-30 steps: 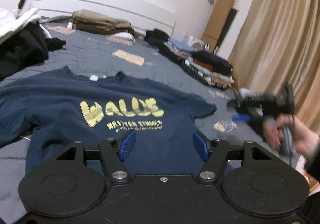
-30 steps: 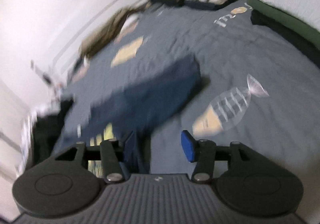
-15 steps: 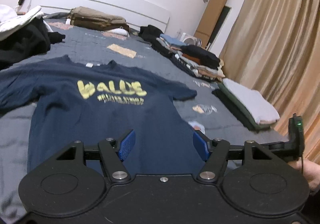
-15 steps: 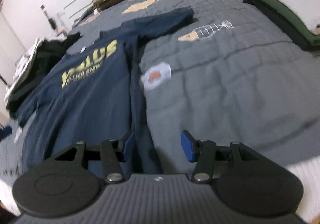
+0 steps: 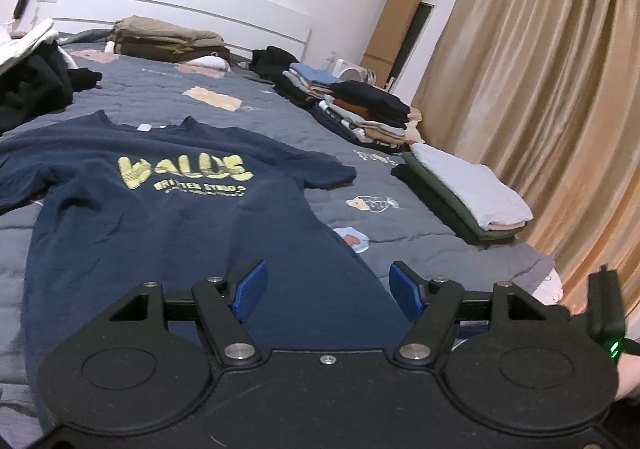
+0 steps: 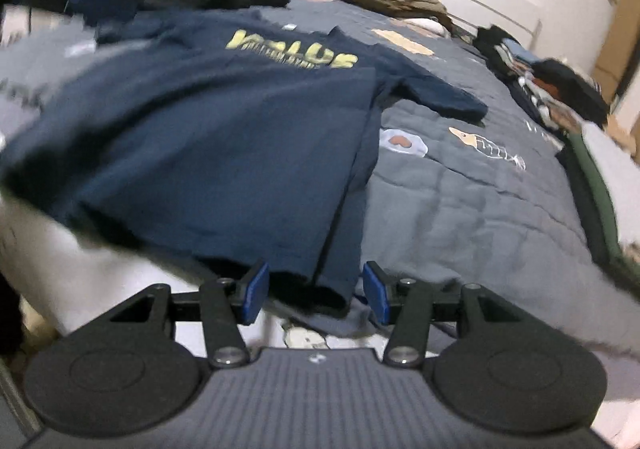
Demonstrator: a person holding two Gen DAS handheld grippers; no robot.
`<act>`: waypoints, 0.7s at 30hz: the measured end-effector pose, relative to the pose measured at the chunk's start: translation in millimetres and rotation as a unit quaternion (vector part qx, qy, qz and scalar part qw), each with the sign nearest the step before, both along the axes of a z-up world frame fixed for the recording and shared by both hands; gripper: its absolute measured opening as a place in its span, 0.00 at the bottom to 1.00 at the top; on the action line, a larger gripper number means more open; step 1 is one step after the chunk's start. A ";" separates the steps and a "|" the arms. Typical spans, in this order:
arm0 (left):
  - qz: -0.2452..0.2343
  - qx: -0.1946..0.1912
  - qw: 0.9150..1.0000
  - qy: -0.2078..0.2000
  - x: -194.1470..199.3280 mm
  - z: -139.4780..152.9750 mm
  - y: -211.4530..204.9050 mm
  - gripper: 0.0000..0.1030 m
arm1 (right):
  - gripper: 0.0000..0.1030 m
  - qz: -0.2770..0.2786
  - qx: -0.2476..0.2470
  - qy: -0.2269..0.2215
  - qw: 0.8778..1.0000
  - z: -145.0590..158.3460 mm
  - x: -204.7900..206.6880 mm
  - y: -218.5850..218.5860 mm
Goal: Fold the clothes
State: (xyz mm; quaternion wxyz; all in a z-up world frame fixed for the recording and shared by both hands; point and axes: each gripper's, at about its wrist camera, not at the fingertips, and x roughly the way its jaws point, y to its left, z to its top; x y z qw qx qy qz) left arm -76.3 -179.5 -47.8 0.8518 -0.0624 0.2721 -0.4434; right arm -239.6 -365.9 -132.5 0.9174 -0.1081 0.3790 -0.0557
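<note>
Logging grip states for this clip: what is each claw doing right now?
Left claw: open, has just been opening, holds nothing, above the navy T-shirt.
Right claw: open, empty, at the shirt's hem corner.

The navy T-shirt (image 5: 168, 217) reads "VALUE" in yellow letters.

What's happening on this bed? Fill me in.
A person is folding clothes with a hand-held tool in each hand. A navy T-shirt lies flat, print up, on the grey bedspread, not yet folded. The left tool hovers open over the shirt's lower part; its jaws have just been opening, with nothing gripped. The right tool is open at the hem corner by the bed's edge. Folded stacks line the curtain side.
</note>
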 end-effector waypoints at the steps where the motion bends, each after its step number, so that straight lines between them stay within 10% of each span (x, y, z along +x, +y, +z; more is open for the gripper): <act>1: -0.002 -0.001 1.000 0.000 0.2 0.0 -2.3 0.65 | 0.49 -0.001 -0.001 0.002 1.000 -2.4 0.5 -0.2; 9: -0.017 0.001 1.000 -0.002 -5.1 -2.6 -18.9 0.65 | 0.48 0.001 -0.037 -0.013 0.999 -17.3 16.1 3.4; 13: -0.021 0.001 1.000 -0.004 -5.1 -3.1 -22.3 0.65 | 0.05 -0.038 -0.047 -0.031 0.998 -10.3 9.6 -5.5; 21: -0.010 -0.004 1.000 0.002 -1.2 -1.6 -21.6 0.65 | 0.00 -0.136 0.016 -0.224 0.965 75.0 -58.3 -25.9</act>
